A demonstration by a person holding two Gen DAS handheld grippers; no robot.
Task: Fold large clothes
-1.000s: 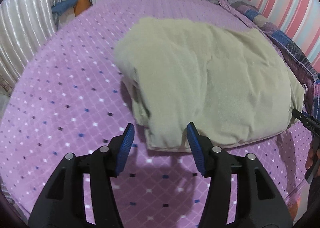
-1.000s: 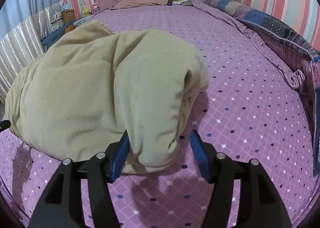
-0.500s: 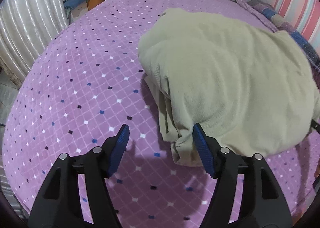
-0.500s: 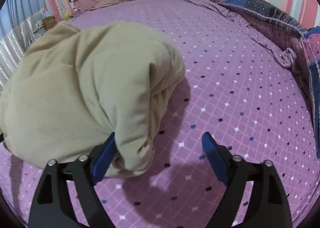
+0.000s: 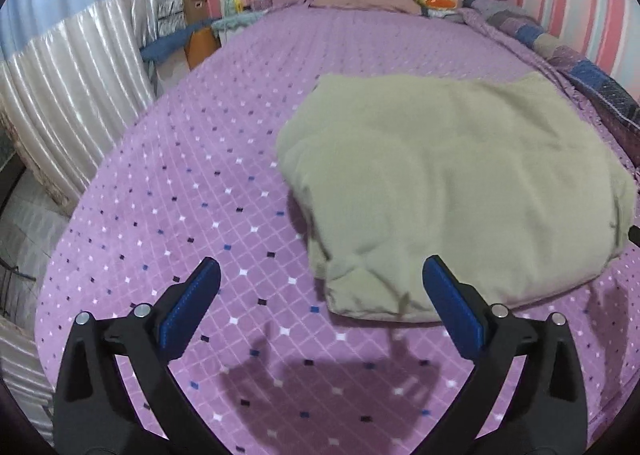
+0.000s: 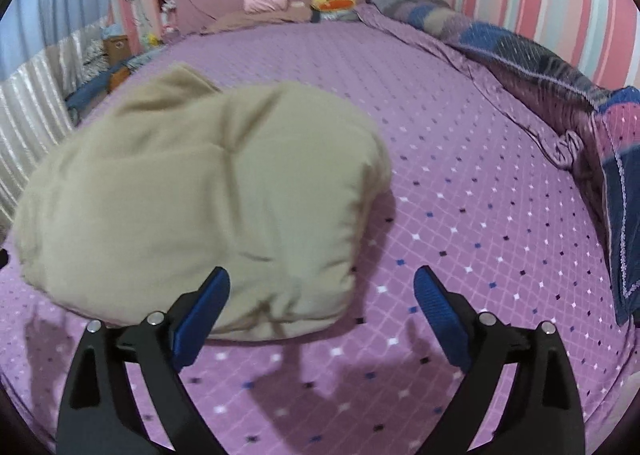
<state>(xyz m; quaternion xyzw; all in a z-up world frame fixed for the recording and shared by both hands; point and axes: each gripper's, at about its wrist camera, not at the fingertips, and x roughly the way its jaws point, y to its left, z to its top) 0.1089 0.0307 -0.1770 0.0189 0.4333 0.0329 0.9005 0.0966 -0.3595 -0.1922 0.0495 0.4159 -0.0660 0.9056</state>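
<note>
Fingers (image 5: pixel 448 287) of both grippers, just opened wide, hold nothing; beige garment (image 5: pixel 452 191) lies folded on purple bedspread (image 5: pixel 192 183).

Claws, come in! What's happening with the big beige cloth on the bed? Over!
Left claw and right claw just opened, empty. Beige cloth lies folded on purple bed. Nothing in the way.

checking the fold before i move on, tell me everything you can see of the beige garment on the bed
The beige garment is a thick, soft, fuzzy-looking fabric folded into a bulky, rounded, roughly rectangular bundle of several layers. Its stacked edges show at the near corner, slightly rumpled. It lies flat on the purple diamond-patterned bedsheet, near the foot of the bed. Nothing grips it: both grippers' jaws stand open, and no pad visibly presses on it.
</note>
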